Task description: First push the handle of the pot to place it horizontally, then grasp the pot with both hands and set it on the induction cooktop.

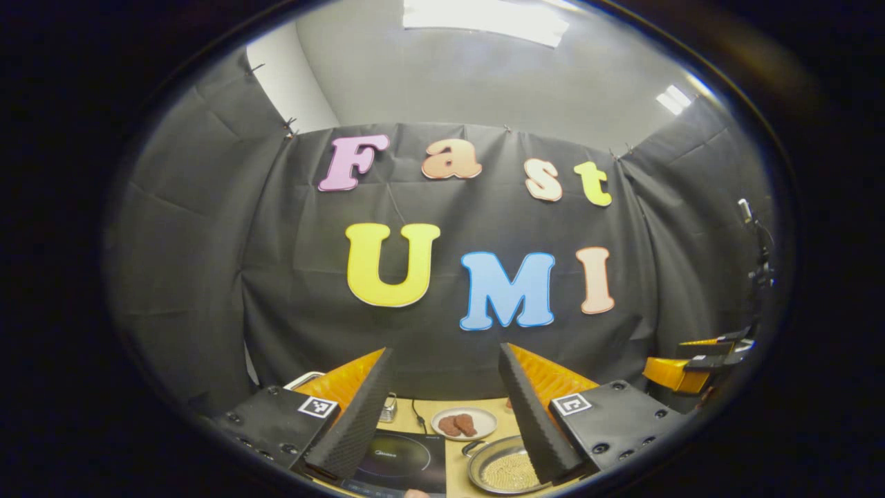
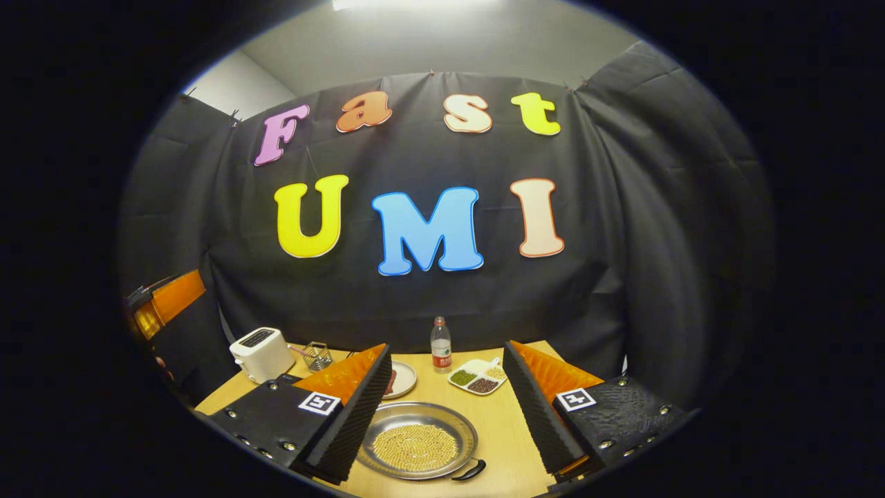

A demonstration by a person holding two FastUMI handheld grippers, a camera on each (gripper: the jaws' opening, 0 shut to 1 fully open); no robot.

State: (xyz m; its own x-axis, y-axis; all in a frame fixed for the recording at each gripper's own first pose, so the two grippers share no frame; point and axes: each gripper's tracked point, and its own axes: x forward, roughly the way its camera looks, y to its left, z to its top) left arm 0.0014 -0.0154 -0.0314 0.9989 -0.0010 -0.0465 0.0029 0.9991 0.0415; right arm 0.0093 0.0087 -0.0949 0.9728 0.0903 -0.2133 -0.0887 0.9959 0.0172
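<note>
Wooden surface (image 2: 498, 429) is carrying the pot (image 2: 418, 443), handle (image 2: 469, 471) pointing toward five o'clock, unpushed; both grippers' jaws are hanging released above.

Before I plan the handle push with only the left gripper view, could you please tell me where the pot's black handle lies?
Observer: In the right gripper view, the black handle sits at the near-right rim of the pot.
Operator: Are the right tongs touching it?
Observer: No, the right tongs are open and grip nothing.
Operator: Does anything stand behind the pot?
Observer: A bottle stands upright further back on the table.
</note>
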